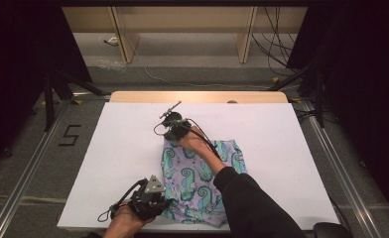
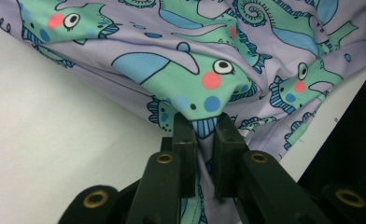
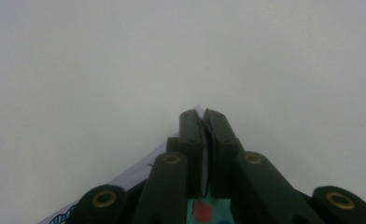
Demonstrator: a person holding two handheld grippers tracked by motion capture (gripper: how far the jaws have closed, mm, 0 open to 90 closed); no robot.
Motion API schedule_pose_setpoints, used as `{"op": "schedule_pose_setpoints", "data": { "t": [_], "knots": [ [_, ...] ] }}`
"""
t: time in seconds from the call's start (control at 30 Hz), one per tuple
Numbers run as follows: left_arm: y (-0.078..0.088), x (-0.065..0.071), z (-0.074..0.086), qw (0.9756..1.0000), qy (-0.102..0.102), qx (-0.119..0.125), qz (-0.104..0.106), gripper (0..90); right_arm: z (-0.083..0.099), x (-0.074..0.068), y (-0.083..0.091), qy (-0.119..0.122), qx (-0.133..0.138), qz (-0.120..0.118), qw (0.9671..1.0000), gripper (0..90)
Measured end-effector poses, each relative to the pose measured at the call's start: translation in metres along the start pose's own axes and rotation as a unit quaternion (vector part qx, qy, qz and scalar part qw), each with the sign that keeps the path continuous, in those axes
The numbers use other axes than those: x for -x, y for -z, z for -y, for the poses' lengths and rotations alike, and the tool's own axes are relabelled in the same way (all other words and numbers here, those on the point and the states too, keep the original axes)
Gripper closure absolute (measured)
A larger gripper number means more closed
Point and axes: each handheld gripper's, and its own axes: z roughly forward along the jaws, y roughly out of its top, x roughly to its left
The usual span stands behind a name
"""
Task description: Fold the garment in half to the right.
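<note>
A lilac cloth (image 1: pixel 197 176) printed with green seahorses lies crumpled on the white table (image 1: pixel 118 153), near its front edge. My left gripper (image 1: pixel 159 198) sits at the cloth's near left corner, shut on a bunched fold of the cloth (image 2: pixel 204 88). My right gripper (image 1: pixel 171 134) reaches to the cloth's far left corner and is shut on a thin edge of the cloth (image 3: pixel 199 110), with the bare table (image 3: pixel 125 70) beyond it. The person's dark sleeve (image 1: pixel 252 203) crosses over the cloth's right half.
A wooden strip (image 1: pixel 197 96) runs along the table's far edge. Dark stands and cables (image 1: pixel 277 49) are on the floor behind and beside the table. A "5" mark (image 1: pixel 69 135) is on the floor at the left.
</note>
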Motion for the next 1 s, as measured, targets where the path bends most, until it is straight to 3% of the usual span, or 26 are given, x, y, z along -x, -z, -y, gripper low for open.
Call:
{"op": "schedule_pose_setpoints", "data": {
  "t": [0.63,0.87,1.0],
  "knots": [
    [0.020,-0.004,-0.007,0.9997,-0.007,0.019,-0.016,81.7,-0.010,0.006,0.018,-0.004,0.039,-0.012,0.9991,86.7],
    [0.032,-0.004,-0.014,0.9992,-0.007,0.036,-0.013,81.7,-0.016,0.005,0.028,0.002,0.050,-0.016,0.9986,86.7],
    [0.032,0.001,-0.020,0.9991,-0.013,0.042,-0.001,81.7,-0.015,0.010,0.036,0.001,0.055,-0.024,0.9982,86.7]
  ]
}}
